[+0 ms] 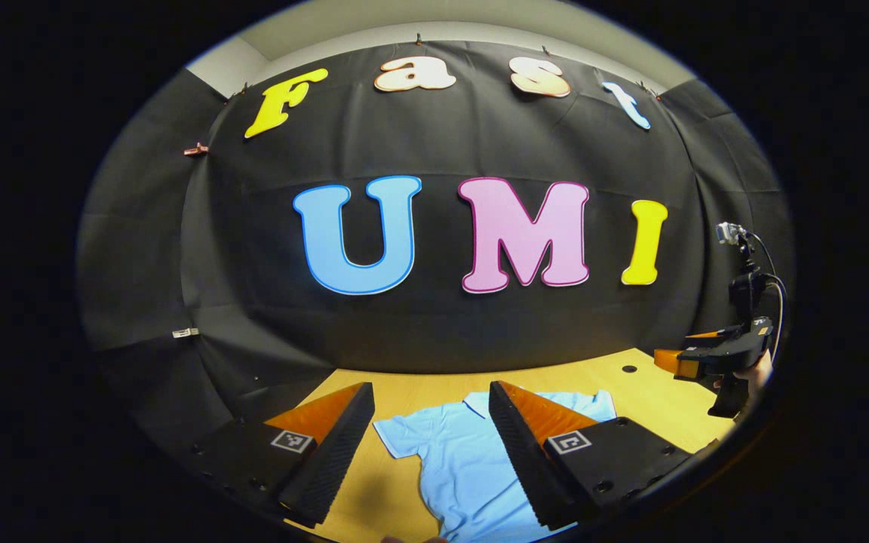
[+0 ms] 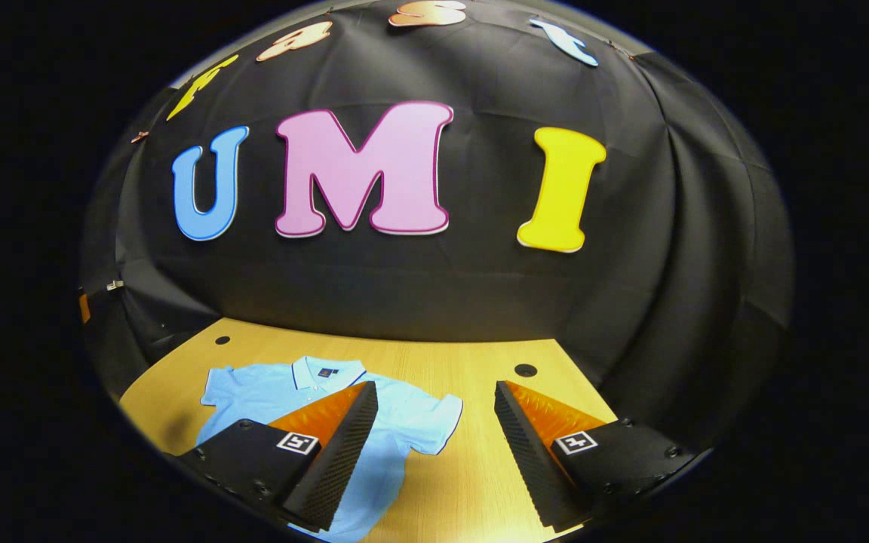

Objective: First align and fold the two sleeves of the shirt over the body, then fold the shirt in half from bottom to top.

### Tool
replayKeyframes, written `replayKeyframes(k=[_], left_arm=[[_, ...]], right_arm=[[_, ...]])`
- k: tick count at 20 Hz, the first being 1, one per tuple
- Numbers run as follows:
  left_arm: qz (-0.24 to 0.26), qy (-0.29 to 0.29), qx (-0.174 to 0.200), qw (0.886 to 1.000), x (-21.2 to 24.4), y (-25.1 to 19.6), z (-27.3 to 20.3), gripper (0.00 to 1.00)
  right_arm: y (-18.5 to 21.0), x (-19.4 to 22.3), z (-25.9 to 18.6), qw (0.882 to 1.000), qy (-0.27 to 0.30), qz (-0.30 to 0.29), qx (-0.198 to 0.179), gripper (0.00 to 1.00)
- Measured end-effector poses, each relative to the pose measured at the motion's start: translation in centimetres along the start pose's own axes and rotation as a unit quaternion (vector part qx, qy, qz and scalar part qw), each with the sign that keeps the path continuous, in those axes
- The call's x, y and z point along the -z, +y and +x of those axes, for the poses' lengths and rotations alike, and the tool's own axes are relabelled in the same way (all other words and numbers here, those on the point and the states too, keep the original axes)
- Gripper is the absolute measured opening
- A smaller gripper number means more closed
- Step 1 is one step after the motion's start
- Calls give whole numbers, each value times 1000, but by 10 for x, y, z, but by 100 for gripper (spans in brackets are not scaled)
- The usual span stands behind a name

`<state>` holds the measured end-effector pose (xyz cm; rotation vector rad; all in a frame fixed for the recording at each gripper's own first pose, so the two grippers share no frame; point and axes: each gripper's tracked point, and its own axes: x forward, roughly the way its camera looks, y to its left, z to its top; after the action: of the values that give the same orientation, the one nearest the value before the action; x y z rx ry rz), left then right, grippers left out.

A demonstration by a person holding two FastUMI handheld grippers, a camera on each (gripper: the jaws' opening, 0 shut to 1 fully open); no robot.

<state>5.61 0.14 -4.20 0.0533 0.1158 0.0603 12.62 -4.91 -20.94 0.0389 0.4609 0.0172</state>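
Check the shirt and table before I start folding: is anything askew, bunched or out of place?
Nothing stands out. The light blue shirt lies flat on the wooden table, collar away, both sleeves spread and unfolded. The left gripper and right gripper hover open above it.

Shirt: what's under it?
The light blue shirt lies flat on the wooden table, sleeves still spread. Whatever is beneath the fabric is covered. Both grippers hover open above it.
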Motion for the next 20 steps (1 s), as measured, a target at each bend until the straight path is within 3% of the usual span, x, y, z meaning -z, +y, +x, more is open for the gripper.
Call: replayKeyframes(k=[11, 20], left_arm=[[13, 53, -9, 998, 31, -20, 27, 97], [-6, 89, -3, 996, 39, -33, 63, 99]], right_arm=[[-18, 90, 116, 994, 109, -7, -15, 97], [-20, 160, 171, 985, 174, -3, -7, 98]])
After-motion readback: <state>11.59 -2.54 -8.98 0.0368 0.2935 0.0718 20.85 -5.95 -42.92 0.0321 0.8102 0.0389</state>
